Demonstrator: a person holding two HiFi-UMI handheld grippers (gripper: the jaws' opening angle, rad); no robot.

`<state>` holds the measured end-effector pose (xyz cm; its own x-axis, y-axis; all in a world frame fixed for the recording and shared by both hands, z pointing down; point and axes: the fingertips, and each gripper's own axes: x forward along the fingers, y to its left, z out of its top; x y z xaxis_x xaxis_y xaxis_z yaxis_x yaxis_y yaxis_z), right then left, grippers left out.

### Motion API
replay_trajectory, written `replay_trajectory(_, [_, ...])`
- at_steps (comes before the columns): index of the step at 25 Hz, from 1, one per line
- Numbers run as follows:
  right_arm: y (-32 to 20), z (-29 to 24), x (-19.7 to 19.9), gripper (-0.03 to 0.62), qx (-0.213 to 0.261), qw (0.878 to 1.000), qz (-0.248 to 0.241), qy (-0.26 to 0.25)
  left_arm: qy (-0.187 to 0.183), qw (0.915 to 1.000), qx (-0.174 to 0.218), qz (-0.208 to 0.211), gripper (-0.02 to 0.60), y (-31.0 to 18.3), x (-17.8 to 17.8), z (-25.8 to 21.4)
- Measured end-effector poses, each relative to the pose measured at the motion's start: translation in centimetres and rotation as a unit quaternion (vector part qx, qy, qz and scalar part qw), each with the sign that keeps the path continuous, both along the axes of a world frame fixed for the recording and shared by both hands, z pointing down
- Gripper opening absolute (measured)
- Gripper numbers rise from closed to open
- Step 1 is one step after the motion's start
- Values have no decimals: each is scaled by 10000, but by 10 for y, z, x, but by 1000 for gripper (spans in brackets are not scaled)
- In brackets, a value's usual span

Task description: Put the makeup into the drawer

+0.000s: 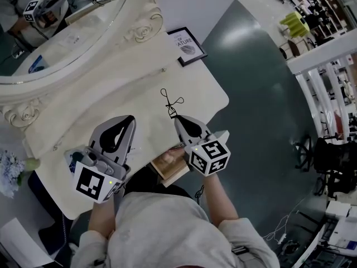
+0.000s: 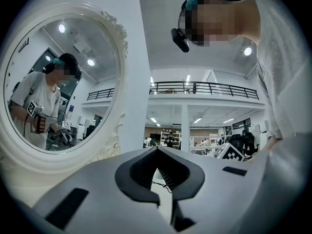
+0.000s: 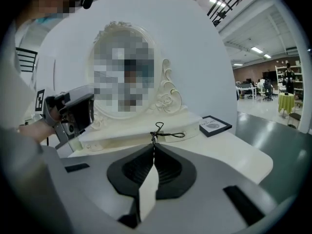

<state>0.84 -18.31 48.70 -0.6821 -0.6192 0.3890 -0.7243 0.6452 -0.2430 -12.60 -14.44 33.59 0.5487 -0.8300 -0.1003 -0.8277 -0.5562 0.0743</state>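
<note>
A thin black makeup tool with wire loops (image 1: 170, 101) sticks out of the tips of my right gripper (image 1: 176, 118), which is shut on it just above the white vanity top (image 1: 134, 88). In the right gripper view the tool (image 3: 159, 130) stands at the meeting jaw tips of that gripper (image 3: 154, 143). My left gripper (image 1: 131, 118) hovers beside it to the left, jaws shut and empty, pointing up towards the mirror (image 2: 58, 82); its own tips (image 2: 157, 150) touch. An open drawer with a wood-coloured inside (image 1: 167, 169) shows below the table's front edge, between the two grippers.
An ornate oval mirror (image 1: 56, 27) stands at the back of the vanity. A black-framed picture (image 1: 187, 46) lies at the table's far right corner. Pale blue flowers (image 1: 8, 172) sit at the left. Grey floor lies to the right of the table.
</note>
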Motion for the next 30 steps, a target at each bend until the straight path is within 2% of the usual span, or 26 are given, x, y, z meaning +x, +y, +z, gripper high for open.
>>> replay_trajectory(6, [21,-16,16,21,211,9995,-50,-250,-31,10000,71,28,11,9,13,-7])
replay_trajectory(14, [51,-29,41,21,473,9984,-281,-96,-68,9998,171,18,11,24,29,-17])
replay_trajectory(30, [95,-14,93,21,335,9980,-517,172,-117,9995,252,-122,11,57,55,-23])
